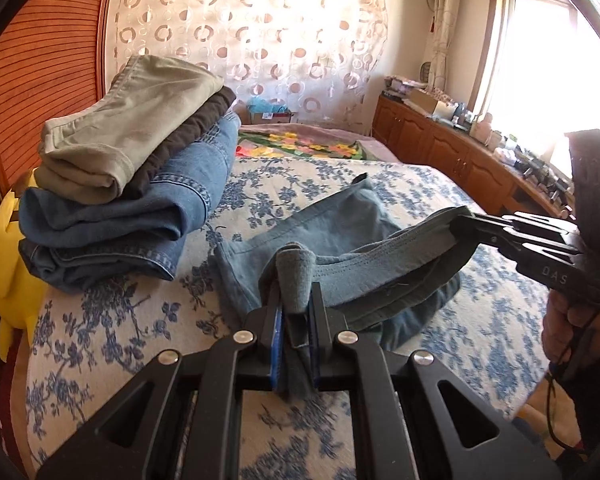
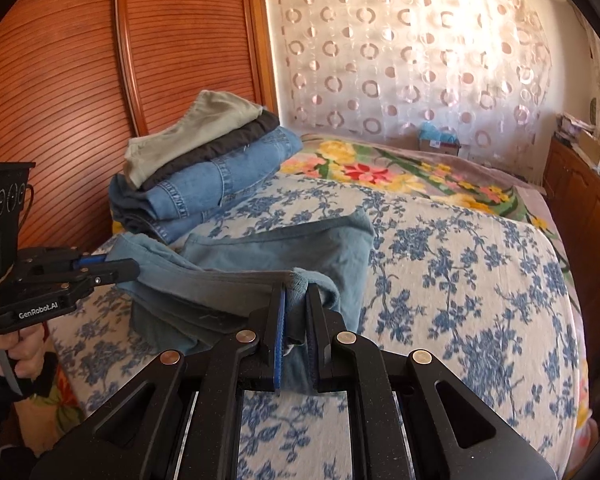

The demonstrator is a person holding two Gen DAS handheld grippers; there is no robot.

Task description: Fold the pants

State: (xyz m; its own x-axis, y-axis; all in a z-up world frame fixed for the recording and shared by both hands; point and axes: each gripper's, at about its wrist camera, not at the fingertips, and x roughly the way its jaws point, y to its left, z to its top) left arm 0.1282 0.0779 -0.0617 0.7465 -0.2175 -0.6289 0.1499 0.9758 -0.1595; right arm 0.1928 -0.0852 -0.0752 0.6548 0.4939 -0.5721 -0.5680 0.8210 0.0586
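While each hand-held gripper (image 1: pixel 296 300) (image 2: pixel 298 300) pinches it, soft teal pants (image 1: pixel 340 232) sag, seemingly cotton.

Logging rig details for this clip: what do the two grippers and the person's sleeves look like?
Both are black, angular hand-held grippers with silver pivot bolts and blue pads. The right gripper bears "DAS"; the left gripper bears "GenRobot.AI". A thin cable hangs below the right one. Sleeves look dark.

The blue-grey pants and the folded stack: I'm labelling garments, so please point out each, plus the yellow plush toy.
blue-grey pants (image 2: pixel 300 240), right wrist view, flat part on the bed.
folded stack (image 1: pixel 112 200), left wrist view, upper denim layer.
yellow plush toy (image 1: pixel 4 264), left wrist view, its body.
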